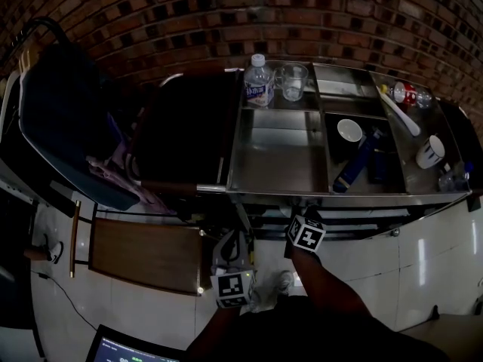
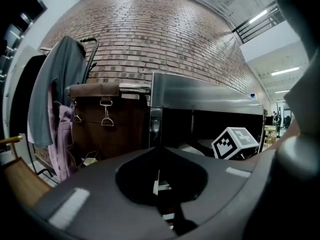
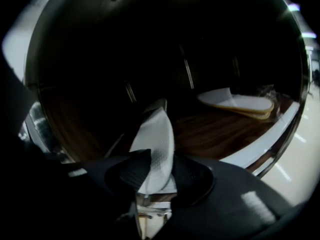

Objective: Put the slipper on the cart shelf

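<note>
Brick wall (image 1: 226,6) behind a steel cart. Its counter (image 1: 279,157) carries a water bottle (image 1: 258,81), glass mug (image 1: 293,81), white bowl (image 1: 349,130) and white cup (image 1: 430,151). The left tongs (image 1: 229,249) hang low over the tiled floor (image 1: 423,277), short of the cart. The right tongs (image 1: 308,216) reach in under the counter's front edge.

Left gripper view: left tongs are pressed together with nothing between them and face the cart's side.

Right gripper view: right tongs are clamped on a white slipper (image 3: 155,134), tilted up over the brown cart shelf (image 3: 210,129); cannot tell if it touches. A second slipper (image 3: 240,103) lies flat on the shelf farther in, apart.
</note>
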Demonstrator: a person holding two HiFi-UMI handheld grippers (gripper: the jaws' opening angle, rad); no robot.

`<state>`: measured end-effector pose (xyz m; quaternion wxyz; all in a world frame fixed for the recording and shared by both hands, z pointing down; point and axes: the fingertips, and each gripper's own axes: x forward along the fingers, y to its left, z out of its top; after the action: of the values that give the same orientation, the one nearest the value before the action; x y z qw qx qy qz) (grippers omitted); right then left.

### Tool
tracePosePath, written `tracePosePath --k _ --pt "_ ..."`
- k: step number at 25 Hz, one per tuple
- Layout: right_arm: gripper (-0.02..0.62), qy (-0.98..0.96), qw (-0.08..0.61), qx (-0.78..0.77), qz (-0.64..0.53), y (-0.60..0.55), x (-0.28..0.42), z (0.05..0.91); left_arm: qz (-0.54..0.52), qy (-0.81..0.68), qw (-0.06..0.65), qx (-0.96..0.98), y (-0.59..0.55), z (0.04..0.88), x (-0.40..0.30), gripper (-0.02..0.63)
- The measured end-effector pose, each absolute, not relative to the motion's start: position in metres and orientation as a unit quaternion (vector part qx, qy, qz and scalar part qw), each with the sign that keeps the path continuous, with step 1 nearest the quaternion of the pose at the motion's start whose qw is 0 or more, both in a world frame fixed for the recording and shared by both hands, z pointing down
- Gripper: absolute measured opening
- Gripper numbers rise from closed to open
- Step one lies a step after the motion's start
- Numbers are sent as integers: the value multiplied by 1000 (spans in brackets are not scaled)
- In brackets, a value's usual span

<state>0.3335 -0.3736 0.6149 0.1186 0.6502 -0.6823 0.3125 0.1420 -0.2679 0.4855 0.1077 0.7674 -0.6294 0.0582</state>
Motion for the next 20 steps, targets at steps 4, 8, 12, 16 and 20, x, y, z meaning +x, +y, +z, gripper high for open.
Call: tracePosePath --k 4,8,12,16,20 --pt "179 -665 157 672 287 -373 339 617 53 -634 109 763 -267 484 136 15" --pt "184 -656 163 680 286 -374 337 619 54 -637 100 763 -265 482 131 15" --pt "183 -646 143 685 306 -370 330 618 55 -638 106 761 -259 482 128 15" --pt "181 -648 129 685 306 -367 326 621 56 -630 103 768 -256 485 128 15" --pt "181 -650 124 684 307 -363 325 623 53 -629 101 769 -251 481 126 15"
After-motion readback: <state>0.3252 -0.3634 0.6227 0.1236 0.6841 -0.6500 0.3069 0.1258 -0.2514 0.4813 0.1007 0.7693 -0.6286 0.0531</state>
